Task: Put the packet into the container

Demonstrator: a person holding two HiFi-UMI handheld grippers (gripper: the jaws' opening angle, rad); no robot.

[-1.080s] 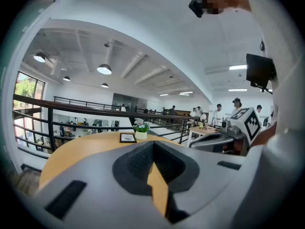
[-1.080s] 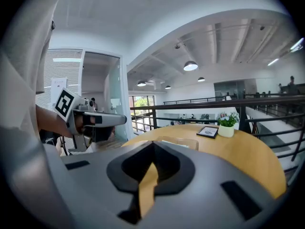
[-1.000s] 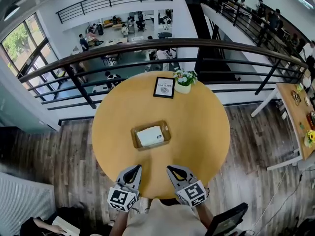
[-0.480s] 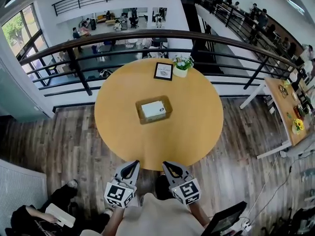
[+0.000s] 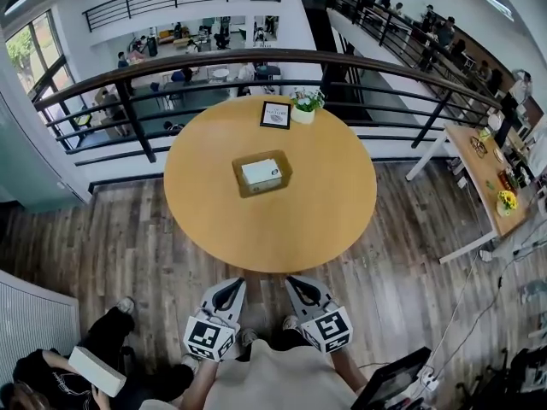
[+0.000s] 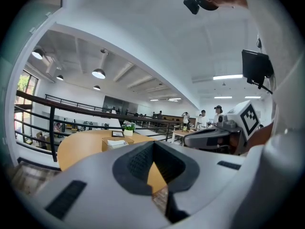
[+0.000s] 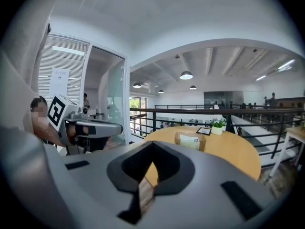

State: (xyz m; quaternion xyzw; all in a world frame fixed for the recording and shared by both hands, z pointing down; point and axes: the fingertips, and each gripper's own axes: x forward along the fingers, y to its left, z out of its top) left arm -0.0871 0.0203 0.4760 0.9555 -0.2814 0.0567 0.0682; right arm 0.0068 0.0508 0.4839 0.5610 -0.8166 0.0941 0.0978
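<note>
packet (image 5: 261,173): in container (image 5: 244,191) | card (image 5: 275,114), plant (image 5: 305,102): table (image 5: 291,220) far edge | railing (image 5: 359,62): behind

No readable text, framed card (image 5: 275,114) print too small

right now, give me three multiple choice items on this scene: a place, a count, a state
1. Where is the packet? A) on bare tabletop B) in the container C) in a gripper
2. How many things stand at the table's far edge? A) one B) two C) four
3. The right gripper's fingers are: A) wide open B) shut on the packet C) shut, empty
Key: 1 B, it lies inside the container; 2 B, a framed card and a potted plant; 3 C, they meet with nothing between.
</note>
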